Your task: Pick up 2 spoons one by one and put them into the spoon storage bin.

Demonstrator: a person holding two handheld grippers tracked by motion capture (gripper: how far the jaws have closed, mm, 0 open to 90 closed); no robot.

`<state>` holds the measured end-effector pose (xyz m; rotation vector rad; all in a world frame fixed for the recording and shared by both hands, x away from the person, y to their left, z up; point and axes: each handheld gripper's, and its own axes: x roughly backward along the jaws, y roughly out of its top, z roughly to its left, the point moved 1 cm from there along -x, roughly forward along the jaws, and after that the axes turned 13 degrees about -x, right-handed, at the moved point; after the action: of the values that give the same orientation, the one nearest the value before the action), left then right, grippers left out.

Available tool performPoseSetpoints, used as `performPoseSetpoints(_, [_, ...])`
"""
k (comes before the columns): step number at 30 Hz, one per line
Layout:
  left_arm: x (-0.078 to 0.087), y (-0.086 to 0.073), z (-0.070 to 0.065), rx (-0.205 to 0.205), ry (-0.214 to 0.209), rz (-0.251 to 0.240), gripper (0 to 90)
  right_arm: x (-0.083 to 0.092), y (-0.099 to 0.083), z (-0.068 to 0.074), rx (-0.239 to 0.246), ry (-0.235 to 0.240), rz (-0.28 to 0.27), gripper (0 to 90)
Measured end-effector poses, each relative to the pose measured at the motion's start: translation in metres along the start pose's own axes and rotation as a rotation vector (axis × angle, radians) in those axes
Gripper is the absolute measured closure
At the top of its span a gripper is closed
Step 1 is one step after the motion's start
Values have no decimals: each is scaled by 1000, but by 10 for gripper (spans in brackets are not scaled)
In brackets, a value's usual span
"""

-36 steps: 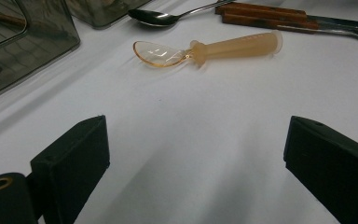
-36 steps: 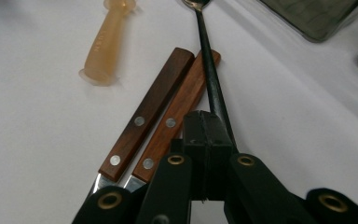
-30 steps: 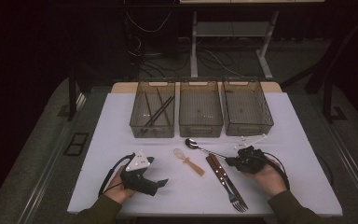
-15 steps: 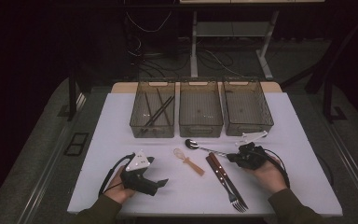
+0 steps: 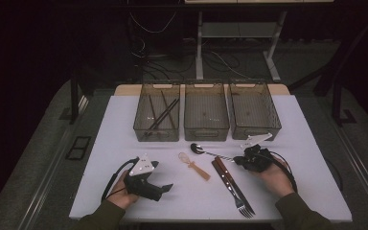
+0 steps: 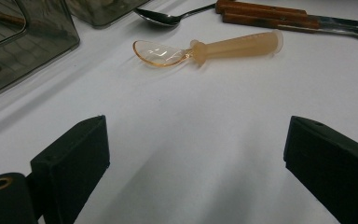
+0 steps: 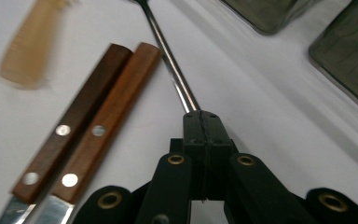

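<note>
White table (image 5: 297, 143), shiny slim metal spoon (image 5: 199, 149)

1. The table (image 5: 124, 191) is showing plain white.
2. The steel spoon (image 5: 199, 149) is gleaming silver.
3. The plastic spoon (image 6: 205, 46) is showing translucent amber.
4. The knife and fork handles (image 7: 88, 126) are showing brown wood with silver rivets.
5. The bins (image 5: 206, 132) are showing smoky grey.
6. The right tongs (image 7: 201, 135) are showing black.

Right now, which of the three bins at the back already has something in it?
The left bin: dark sticks lie inside it. The middle bin and right bin look empty.
</note>
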<state>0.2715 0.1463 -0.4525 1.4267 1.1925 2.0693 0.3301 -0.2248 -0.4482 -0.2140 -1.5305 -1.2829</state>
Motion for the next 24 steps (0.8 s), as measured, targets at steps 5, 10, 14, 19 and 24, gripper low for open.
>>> performPoseSetpoints(5, [-1,0,0,1,0,1,58,-3,1,-4,-2,-25,-5,900])
performPoseSetpoints(10, [0,0,0,2,2,2,58,-2,2,-4,-4,-23,-14,899])
performPoseSetpoints(14, [-1,0,0,2,1,3,59,2,8,-4,-35,37,-52,816])
performPoseSetpoints(19, [-1,0,0,3,1,2,58,0,21,0,-52,112,-79,666])
performPoseSetpoints(24, [-1,0,0,3,0,0,58,-11,38,11,-42,175,-101,549])
